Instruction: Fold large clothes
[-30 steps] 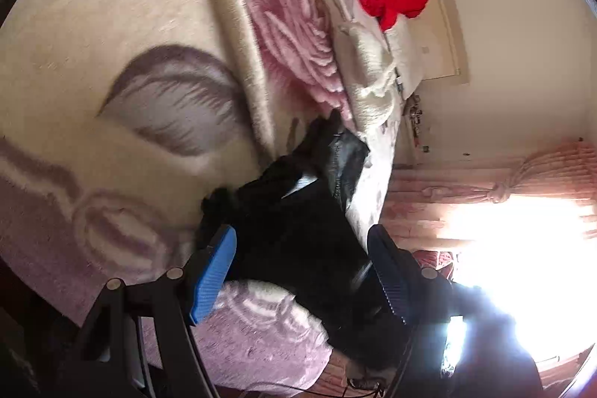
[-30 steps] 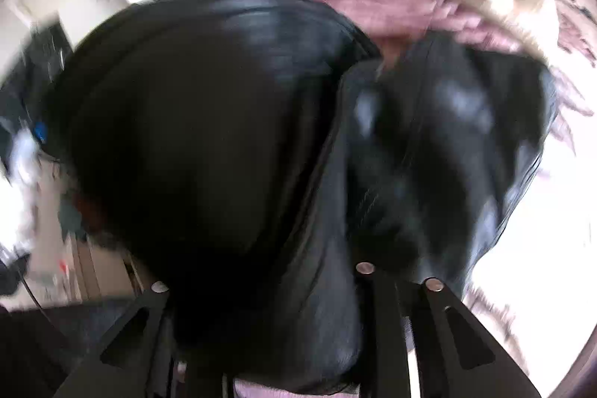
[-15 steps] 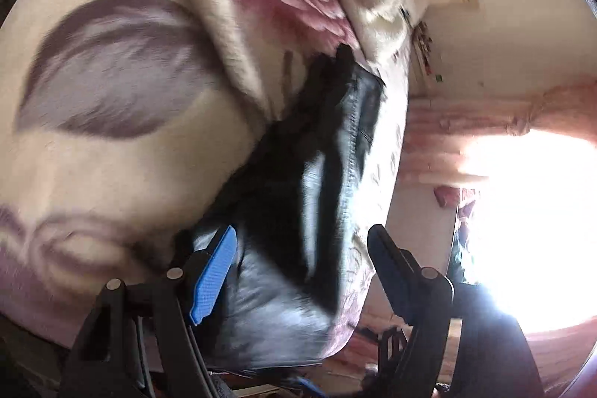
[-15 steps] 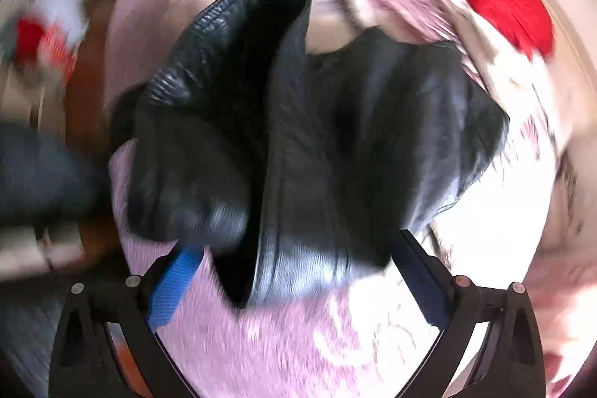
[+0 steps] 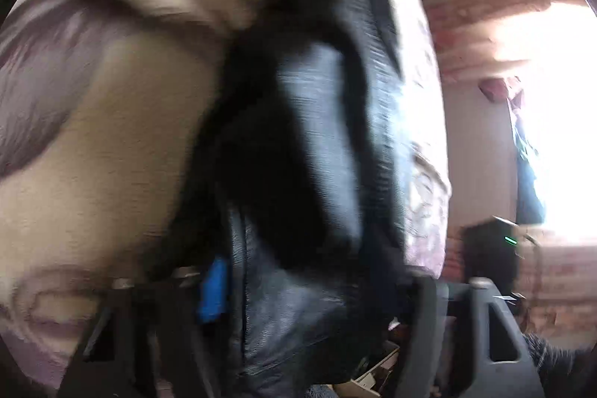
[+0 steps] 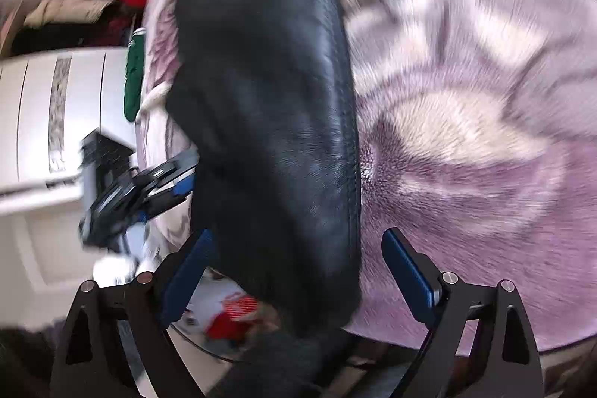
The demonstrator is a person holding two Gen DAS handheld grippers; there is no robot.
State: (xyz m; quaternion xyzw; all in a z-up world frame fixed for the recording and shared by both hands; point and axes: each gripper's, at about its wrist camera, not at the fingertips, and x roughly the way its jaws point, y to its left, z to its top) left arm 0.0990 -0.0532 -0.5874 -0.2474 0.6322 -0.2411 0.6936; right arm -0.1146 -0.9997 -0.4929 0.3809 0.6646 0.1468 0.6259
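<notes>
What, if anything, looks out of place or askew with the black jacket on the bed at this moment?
The black jacket lies bunched in a long, uneven roll at the edge of the flowered blanket, its near end hanging over the side rather than lying flat. Nothing looks torn or spilled, though both views are blurred.

Glossy grained black leather jacket point(image 6: 268, 107); fuzzy plush floral blanket point(image 6: 466, 137).

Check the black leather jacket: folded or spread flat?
Folded: the black leather jacket lies as a narrow doubled bundle on the floral blanket.
</notes>
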